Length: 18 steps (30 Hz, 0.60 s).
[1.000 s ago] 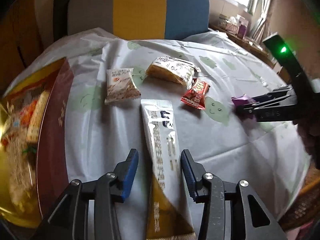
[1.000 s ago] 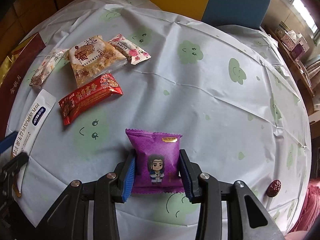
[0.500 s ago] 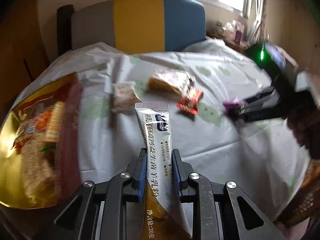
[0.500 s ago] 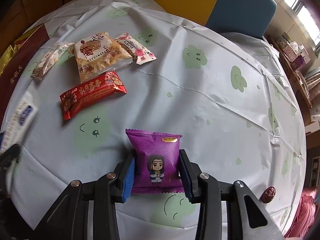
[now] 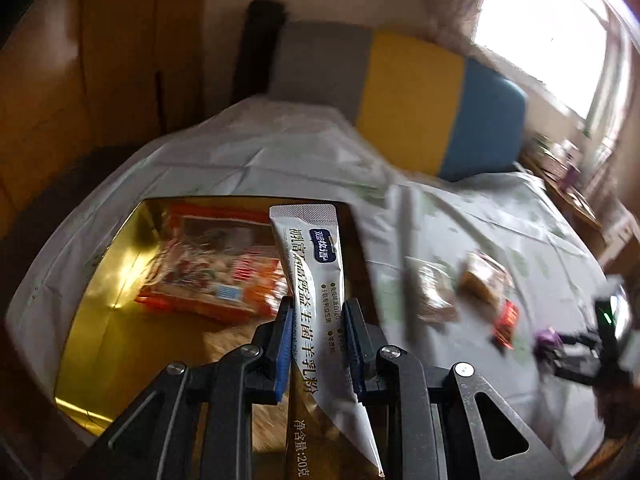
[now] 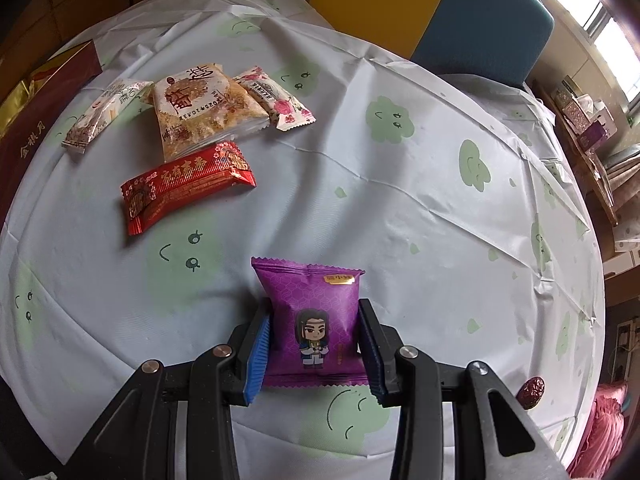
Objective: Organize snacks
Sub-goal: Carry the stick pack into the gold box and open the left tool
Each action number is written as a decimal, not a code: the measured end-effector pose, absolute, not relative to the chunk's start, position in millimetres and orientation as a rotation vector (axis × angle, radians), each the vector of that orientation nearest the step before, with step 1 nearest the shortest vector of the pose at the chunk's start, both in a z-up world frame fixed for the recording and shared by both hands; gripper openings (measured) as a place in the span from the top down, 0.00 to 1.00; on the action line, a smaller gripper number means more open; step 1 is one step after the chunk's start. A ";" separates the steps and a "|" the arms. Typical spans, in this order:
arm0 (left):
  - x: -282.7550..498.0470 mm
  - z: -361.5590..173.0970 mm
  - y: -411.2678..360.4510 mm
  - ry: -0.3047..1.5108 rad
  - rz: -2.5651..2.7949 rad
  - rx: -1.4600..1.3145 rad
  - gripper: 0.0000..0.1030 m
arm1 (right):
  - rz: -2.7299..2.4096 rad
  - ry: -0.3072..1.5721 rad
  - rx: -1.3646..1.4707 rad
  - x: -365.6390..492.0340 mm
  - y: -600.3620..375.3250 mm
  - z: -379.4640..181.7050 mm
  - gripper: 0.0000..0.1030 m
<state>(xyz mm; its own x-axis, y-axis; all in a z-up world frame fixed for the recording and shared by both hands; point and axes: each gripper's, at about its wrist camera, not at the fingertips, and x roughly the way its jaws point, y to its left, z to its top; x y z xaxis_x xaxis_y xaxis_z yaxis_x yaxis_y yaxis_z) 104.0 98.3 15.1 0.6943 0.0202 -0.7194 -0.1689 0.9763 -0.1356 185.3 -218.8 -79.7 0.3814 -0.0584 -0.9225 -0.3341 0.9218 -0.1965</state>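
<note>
Gripping a long white sachet [image 5: 320, 280], the left tongs [image 5: 316, 344] are clamped narrowly on its middle, blue pads pressing both edges; their jaws have just been closing onto it. The sachet is lifted, its top over the right rim of an open gold-lined box [image 5: 100, 280] at the left of the bench [image 6: 400, 200], with an orange packet [image 5: 208, 268] lying inside. Right of the box, on the cloud-patterned cloth, lie a small white pack [image 6: 100, 114], a clear crumbly cake pack [image 6: 204, 108], a rose-printed pack [image 6: 276, 100] and, nearer, a red wrapper [image 6: 186, 184]. Further right, the right tongs [image 6: 316, 350] are closed partway on a purple cartoon packet [image 6: 312, 320] by both sides. A dark red date [image 6: 530, 392] lies at the bench's right edge.
</note>
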 end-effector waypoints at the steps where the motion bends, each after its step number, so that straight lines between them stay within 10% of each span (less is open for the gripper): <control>1: 112.7 12.9 105.2 0.805 0.111 -0.195 0.76 | 0.182 1.174 -0.381 185.7 -220.3 -77.1 0.60; 18: 110.3 -11.1 108.7 0.792 0.147 -0.180 0.63 | 0.186 1.173 -0.389 186.3 -221.2 -77.1 0.60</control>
<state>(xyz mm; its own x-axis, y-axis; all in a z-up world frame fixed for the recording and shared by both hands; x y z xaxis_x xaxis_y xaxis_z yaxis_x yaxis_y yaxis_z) 110.3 108.7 -11.1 0.6936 0.0637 -0.7175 -0.1985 0.9744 -0.1053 186.3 -221.2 -77.1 0.3821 -0.0585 -0.9223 -0.3414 0.9185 -0.1997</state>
